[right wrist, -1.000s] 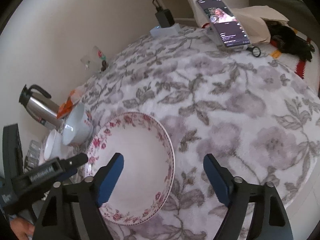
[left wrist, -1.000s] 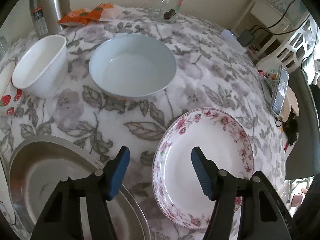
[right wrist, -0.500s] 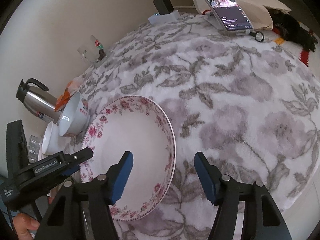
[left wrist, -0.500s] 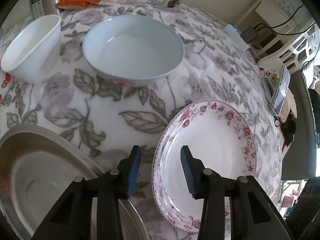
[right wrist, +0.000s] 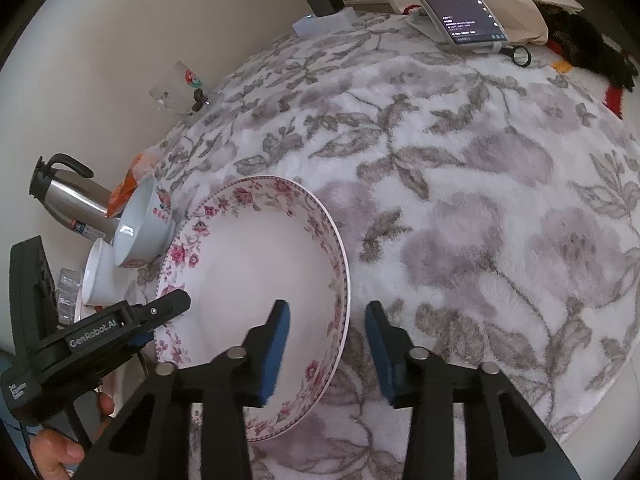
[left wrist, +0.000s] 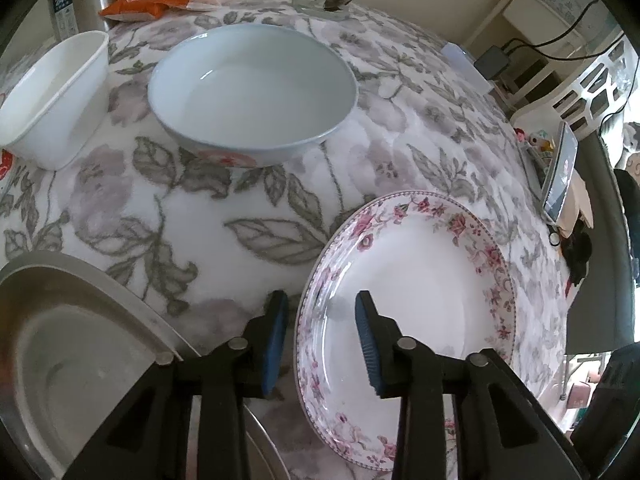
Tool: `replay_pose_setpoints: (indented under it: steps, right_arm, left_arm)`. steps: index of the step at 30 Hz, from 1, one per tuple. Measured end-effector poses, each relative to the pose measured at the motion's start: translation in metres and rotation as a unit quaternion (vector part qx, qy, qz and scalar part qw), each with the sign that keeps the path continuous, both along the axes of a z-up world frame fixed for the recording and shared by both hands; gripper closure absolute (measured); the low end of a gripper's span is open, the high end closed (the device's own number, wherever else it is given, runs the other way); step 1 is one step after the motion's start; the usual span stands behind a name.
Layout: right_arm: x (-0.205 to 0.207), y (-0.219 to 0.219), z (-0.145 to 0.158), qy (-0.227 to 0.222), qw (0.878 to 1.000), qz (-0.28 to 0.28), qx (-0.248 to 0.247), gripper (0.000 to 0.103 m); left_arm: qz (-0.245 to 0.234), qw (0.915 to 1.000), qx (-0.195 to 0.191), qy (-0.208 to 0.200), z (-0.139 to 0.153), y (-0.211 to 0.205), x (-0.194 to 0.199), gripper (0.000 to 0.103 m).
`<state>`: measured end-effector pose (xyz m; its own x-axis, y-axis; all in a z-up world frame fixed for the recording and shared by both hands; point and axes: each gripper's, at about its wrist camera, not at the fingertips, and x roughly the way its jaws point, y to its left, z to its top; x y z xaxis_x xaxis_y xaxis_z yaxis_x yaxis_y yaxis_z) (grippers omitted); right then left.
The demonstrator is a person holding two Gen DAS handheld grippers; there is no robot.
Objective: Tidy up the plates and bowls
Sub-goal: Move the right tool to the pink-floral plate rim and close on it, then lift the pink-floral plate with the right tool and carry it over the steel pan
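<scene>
Floral fleece cloth [right wrist: 460, 208] covers table by cream wall. Floral plate [left wrist: 420, 304] lies empty, its rim between narrowing pads of left gripper [left wrist: 320, 336] and right gripper [right wrist: 326, 344] (no contact visible). Blue bowl [left wrist: 252, 88] empty.

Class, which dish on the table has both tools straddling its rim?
The pink-flowered plate: opposite rim edges sit between each tool's pads. The pale blue bowl and white bowl stand untouched.
</scene>
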<state>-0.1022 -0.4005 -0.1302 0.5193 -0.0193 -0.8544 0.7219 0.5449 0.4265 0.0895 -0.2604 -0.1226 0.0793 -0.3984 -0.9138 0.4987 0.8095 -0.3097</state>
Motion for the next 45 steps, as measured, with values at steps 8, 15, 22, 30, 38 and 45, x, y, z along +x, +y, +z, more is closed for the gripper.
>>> replay_pose_setpoints:
  steps: [8, 15, 22, 30, 38, 45]
  right_arm:
    - [-0.001, -0.002, -0.004, 0.002, 1.000, -0.006, 0.001, 0.079]
    - [0.000, 0.000, -0.002, 0.001, 1.000, -0.003, -0.012, 0.091]
    - [-0.005, 0.000, 0.007, -0.011, 0.999, -0.009, -0.032, 0.092]
    - [-0.010, -0.001, 0.010, -0.011, 0.999, -0.014, -0.038, 0.092]
    - [-0.016, 0.002, 0.025, -0.024, 0.998, -0.016, -0.059, 0.092]
    - [-0.023, 0.009, 0.062, -0.052, 0.993, -0.016, -0.102, 0.092]
  left_arm:
    - [0.007, 0.9999, -0.009, 0.000, -0.002, 0.003, 0.001, 0.084]
    - [0.010, 0.9998, -0.016, 0.001, 0.000, 0.007, 0.001, 0.087]
    - [-0.004, 0.9997, -0.018, -0.019, 0.011, 0.003, -0.005, 0.088]
    - [-0.012, 0.9993, -0.031, -0.017, 0.016, 0.001, -0.008, 0.088]
    - [-0.017, 0.9985, -0.047, -0.024, 0.029, 0.002, -0.012, 0.088]
    - [-0.021, 0.9955, -0.075, -0.054, 0.063, 0.009, -0.019, 0.088]
